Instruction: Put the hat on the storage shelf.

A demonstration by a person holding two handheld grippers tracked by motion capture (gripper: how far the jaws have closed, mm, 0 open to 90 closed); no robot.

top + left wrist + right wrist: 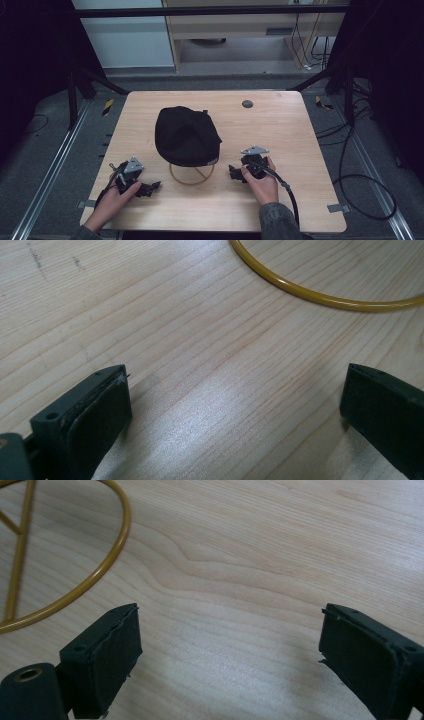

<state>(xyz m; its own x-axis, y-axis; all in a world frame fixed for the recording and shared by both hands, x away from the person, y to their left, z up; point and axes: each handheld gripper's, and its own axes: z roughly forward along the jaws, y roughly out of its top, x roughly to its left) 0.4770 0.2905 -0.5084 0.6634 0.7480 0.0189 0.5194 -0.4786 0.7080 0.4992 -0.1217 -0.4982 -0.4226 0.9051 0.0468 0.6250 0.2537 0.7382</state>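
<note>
Down at the near edge of the wooden table, both hands are in, each with a tool resting low on the wood. The left gripper sits at the near left, jaws spread wide with bare wood between them. The right gripper sits at the near right, jaws also wide apart, nothing held. Between the two, just beyond them, lies the gold wire ring base of a stand, close to both grippers but untouched. Perched over it, toward the middle of the table, is the black cap. Farther back, a small dark disc near the far edge.
</note>
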